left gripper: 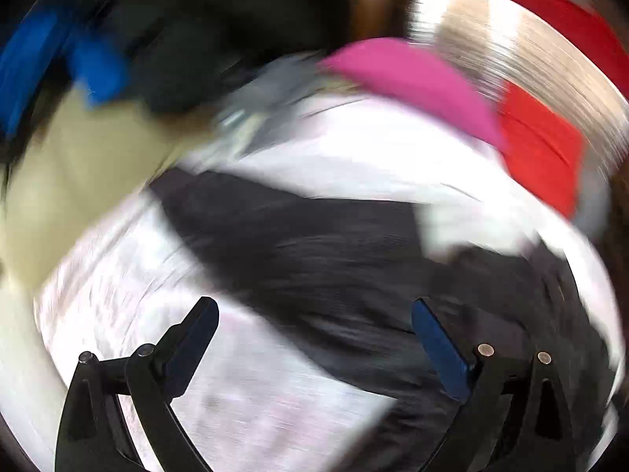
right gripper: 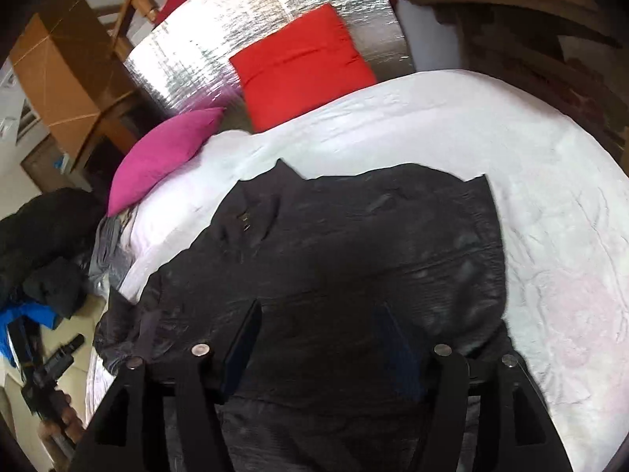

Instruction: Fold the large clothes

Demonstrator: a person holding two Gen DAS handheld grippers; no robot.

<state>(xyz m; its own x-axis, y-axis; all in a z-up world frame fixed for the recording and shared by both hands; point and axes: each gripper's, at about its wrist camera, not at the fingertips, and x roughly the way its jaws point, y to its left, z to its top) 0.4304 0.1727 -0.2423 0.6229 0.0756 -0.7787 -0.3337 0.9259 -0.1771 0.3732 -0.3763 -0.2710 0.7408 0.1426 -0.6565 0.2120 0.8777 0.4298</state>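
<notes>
A large black garment (right gripper: 354,259) lies spread on a bed with a white sheet (right gripper: 530,181). In the blurred left wrist view the same black garment (left gripper: 314,259) crosses the white sheet (left gripper: 255,393). My left gripper (left gripper: 314,306) is open and empty, above the garment's edge and the sheet. My right gripper (right gripper: 320,306) is open and empty, low over the middle of the black garment; its fingers (right gripper: 245,338) are dark against the cloth.
A pink cushion (right gripper: 165,157) and a red cushion (right gripper: 302,67) lie at the head of the bed by a silver foil panel (right gripper: 220,39). Dark and blue clothes (right gripper: 43,259) are piled left of the bed. Cardboard boxes (right gripper: 67,78) stand far left.
</notes>
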